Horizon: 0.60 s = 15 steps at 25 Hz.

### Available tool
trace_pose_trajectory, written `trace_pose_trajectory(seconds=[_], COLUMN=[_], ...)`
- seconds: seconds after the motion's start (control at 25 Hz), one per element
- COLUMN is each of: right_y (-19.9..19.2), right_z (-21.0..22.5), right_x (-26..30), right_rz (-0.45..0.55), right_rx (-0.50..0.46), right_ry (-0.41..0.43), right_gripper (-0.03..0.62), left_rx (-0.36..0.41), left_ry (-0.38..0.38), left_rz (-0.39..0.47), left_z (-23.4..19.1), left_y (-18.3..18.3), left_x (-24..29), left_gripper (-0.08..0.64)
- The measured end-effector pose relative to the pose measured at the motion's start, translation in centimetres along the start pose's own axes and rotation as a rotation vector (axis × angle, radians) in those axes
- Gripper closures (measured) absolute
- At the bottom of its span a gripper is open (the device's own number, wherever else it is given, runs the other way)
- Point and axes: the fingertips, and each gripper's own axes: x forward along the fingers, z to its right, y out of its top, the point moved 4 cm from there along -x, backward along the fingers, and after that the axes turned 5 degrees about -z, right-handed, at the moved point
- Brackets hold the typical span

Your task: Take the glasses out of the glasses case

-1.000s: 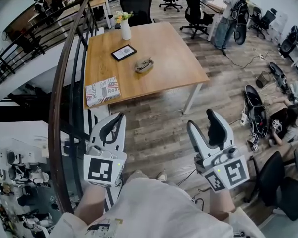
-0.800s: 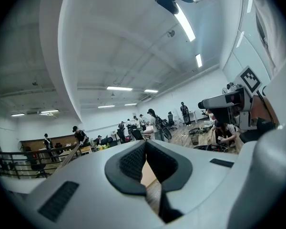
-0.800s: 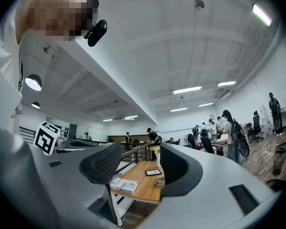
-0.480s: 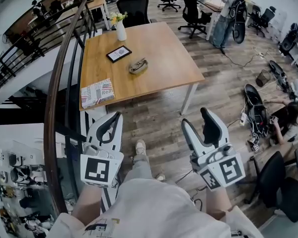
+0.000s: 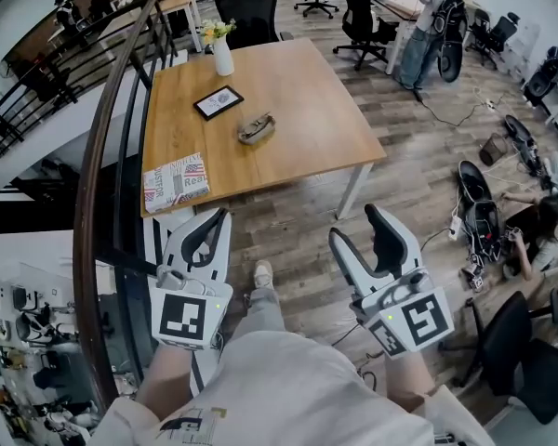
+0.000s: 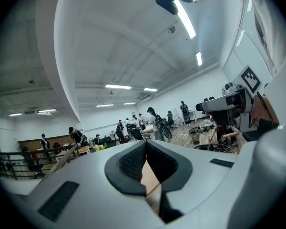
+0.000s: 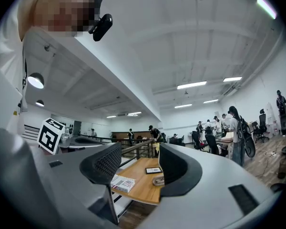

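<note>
There are two hand-held grippers, both held low over the wooden floor and short of the bench. The left hand-held gripper has its jaws closed tip to tip with nothing between them; its own view shows the dark pads meeting at the front. The right hand-held gripper has its jaws spread apart and empty, with the bench far off in the gap. Each carries one cube with black-and-white square markers. One marker face shows on the left cube and two on the right.

The single bench holds four things:
- One glasses case, brownish, lies near the middle, well apart from both grippers. Whether it is shut cannot be made out, and no glasses show.
- One dark-framed picture lies flat just beyond the case.
- One white vase with yellow flowers stands at the far left corner.
- One flat packet, printed like a newspaper with a flag pattern, sits at the near left corner. The letters "Rea" can be read; the rest is too small.

A curved dark railing runs along the bench's left side.
</note>
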Motion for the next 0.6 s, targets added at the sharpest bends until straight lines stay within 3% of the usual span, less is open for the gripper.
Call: trace_pose_trajectory(seconds=[0.6], right_y=[-0.4], right_z=[6.4], right_x=[16.1], right_rz=[-0.05], right_rx=[0.006], right_ry=[-0.004], right_gripper=[0.324], left_rx=[-0.013], left_ry=[-0.026], left_rz=[-0.008], left_z=[-10.3], left_y=[-1.4], left_x=[13.2], left_gripper=[0.543])
